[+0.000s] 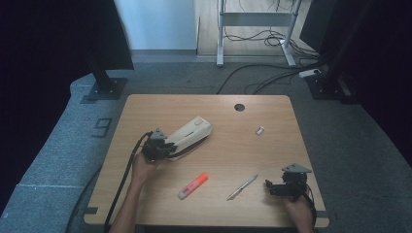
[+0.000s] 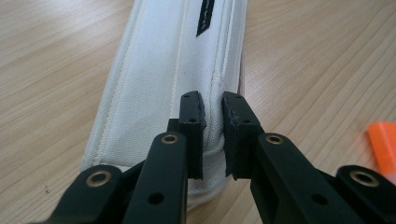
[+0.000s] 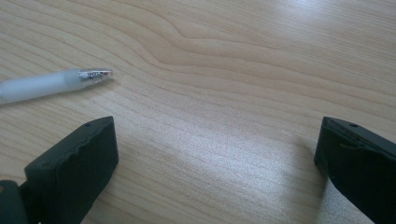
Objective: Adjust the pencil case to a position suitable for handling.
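Note:
A white fabric pouch [image 1: 190, 133] lies slanted on the left half of the wooden table [image 1: 272, 111]. My left gripper [image 1: 167, 147] is at its near end. In the left gripper view the two black jaws stand almost together, and the left gripper [image 2: 213, 100] is shut on a raised seam of the pouch [image 2: 159, 79]. My right gripper [image 1: 270, 187] rests low at the table's front right with its jaws wide apart. In the right gripper view the right gripper [image 3: 217, 135] holds nothing, and the tip of a frosted pen [image 3: 56, 83] lies just beyond its left jaw.
An orange highlighter [image 1: 193, 185] and the pen [image 1: 242, 187] lie near the front edge between the two hands. A small white object [image 1: 260, 130] sits at the right. A round cable hole [image 1: 239, 107] is at the back. The highlighter's end [image 2: 384, 145] shows beside the left gripper.

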Available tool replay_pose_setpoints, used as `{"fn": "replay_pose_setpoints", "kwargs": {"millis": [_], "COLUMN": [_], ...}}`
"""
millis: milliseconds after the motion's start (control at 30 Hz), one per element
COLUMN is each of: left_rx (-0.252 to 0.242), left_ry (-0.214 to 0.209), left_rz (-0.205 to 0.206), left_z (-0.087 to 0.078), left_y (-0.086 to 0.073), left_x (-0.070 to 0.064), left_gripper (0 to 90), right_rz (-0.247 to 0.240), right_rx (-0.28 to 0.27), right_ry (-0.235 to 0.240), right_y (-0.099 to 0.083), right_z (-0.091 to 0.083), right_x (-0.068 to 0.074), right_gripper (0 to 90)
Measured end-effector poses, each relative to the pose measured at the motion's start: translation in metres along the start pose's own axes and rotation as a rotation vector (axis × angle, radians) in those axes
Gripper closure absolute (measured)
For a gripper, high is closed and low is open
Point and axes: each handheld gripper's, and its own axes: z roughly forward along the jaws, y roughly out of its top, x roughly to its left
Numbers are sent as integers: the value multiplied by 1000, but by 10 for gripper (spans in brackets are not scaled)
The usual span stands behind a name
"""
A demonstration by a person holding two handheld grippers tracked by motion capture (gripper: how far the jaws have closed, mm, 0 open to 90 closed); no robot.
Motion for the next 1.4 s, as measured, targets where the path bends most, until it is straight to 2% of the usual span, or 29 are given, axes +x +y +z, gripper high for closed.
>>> {"fn": "replay_pose_setpoints", "kwargs": {"millis": [267, 333, 433, 700, 800, 867, 933, 1067, 1333, 1400], "left_rx": [-9, -17, -28, -45, -53, -52, -45, -42, -70, -73], "left_ry": [-31, -53, -63, -82, -94, -93, -91, -77, -87, -88], "left_rz": [-53, -84, -105, -113, -120, -113, -107, -90, -90, -86], "left_z": [-9, -13, -17, -26, -26, -27, -27, -25, -28, -28], "left_y": [1, -1, -5, -18, -22, -23, -24, -24, -29, -30], "left_x": [3, 4, 3, -4, -3, -4, -5, -8, -7, -7], "left_gripper": [799, 799, 799, 797, 797, 797, 796, 794, 796, 797], "right_rz": [0, 0, 0, -1, -1, -10, -16, -36, -6, -3], "right_rx": [0, 1, 1, 3, 27, 37, 45, 54, 4, -2], "right_ry": [0, 0, 0, 1, 3, 15, 21, 45, 155, 170], "right_y": [0, 0, 0, 1, 4, 7, 10, 18, 40, 47], "right_z": [0, 0, 0, 0, 0, -1, -1, 2, 9, 12], "right_x": [0, 0, 0, 0, 0, 1, 1, 2, -7, -10], "right_gripper": [0, 0, 0, 0, 12, 86, 121, 122, 120, 122]}}
